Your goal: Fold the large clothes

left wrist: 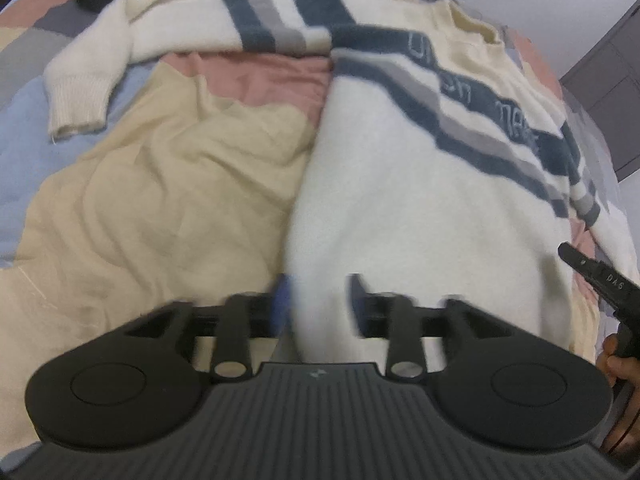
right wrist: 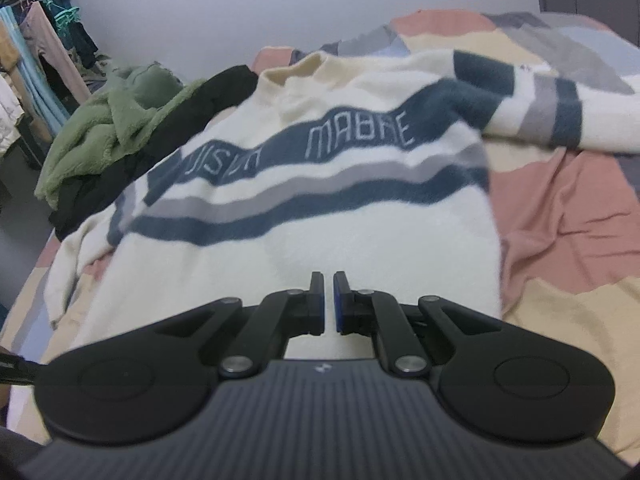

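While the left gripper [left wrist: 320, 304] straddles the striped sweater's [left wrist: 420, 200] hem spread, the right gripper [right wrist: 329, 304] looks nearly pressed together; an uneven lift could skew the fold.

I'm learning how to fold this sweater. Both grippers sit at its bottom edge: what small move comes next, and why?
Probably close the left hand-held gripper on the hem of the sweater: its jaws stand open around that edge. The right hand-held gripper looks nearly shut over the hem, though a grip cannot be confirmed.
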Demonstrator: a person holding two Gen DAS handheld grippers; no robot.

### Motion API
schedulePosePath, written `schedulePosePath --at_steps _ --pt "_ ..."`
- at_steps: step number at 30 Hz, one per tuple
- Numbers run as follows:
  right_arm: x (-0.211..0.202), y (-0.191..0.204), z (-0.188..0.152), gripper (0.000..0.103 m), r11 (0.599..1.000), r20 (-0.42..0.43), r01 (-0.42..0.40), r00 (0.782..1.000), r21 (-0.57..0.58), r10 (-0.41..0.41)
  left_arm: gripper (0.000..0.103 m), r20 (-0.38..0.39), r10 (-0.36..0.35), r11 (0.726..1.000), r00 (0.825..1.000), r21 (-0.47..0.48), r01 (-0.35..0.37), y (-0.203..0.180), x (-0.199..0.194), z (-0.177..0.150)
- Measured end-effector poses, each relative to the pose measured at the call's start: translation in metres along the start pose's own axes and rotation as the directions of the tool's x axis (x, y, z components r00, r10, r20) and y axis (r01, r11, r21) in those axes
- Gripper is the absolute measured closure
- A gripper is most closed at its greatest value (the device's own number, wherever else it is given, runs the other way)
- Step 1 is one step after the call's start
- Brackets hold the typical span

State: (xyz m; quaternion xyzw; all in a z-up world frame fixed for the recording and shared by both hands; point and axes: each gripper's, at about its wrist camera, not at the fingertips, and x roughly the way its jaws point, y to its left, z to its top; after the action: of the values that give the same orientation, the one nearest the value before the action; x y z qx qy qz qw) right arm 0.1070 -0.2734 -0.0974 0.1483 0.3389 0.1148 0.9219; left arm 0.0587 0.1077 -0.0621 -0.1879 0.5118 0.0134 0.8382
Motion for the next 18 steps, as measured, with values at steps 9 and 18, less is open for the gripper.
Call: schedulePosePath --at_steps 9,18 --pt "-0.007 0.007 0.002 0.094 0.999 0.051 0.002 0.999 -0.053 0.001 0.04 0.188 -0.066 0.998 0.98 0.035 0.06 -0.053 -0.009 0.017" --pt "-0.01 0.005 0.007 0.094 0.992 0.107 0.088 0.991 -0.096 -0.078 0.04 0.275 -0.158 0.961 0.948 0.265 0.083 -0.146 0.05 0.014"
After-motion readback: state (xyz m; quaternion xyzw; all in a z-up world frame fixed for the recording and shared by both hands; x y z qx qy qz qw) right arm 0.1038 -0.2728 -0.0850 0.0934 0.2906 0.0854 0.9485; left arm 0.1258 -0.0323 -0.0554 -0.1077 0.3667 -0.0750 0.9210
